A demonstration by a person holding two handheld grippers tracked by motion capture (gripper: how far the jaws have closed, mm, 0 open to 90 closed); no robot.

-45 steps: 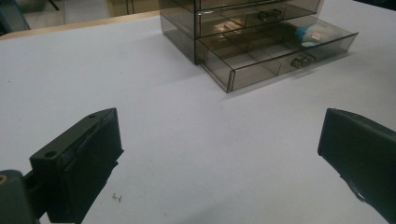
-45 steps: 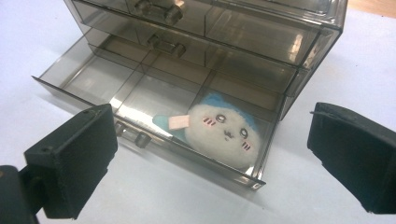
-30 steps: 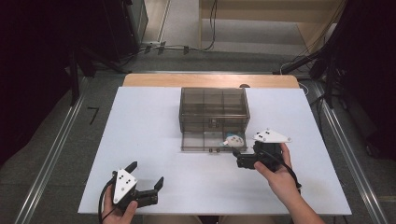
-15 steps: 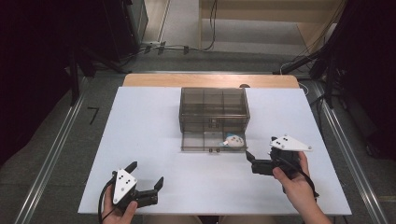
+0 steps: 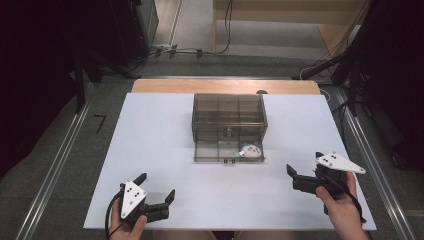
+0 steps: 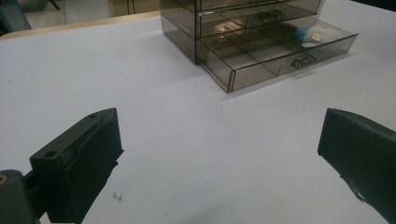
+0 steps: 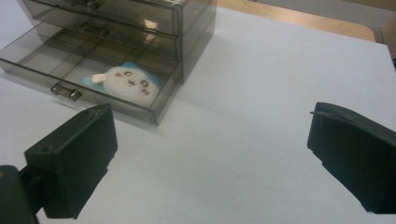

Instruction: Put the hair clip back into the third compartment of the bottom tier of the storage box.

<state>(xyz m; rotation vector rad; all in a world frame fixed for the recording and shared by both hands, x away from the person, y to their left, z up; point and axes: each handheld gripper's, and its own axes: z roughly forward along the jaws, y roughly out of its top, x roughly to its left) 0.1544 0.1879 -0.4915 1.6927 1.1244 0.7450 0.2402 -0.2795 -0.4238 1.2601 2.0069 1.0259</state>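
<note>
Plush toy [image 7: 126, 83] face visible, open drawer [image 7: 70, 70]

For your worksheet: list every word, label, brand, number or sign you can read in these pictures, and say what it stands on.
None can be read: no words, numbers or brand marks on the drawer box, the open bottom drawer, the table or either gripper.
The plush toy in the drawer carries only a stitched face, no lettering.

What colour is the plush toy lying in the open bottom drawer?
The plush toy is white with light blue edges and pink marks, clearest in the right gripper view.
</note>
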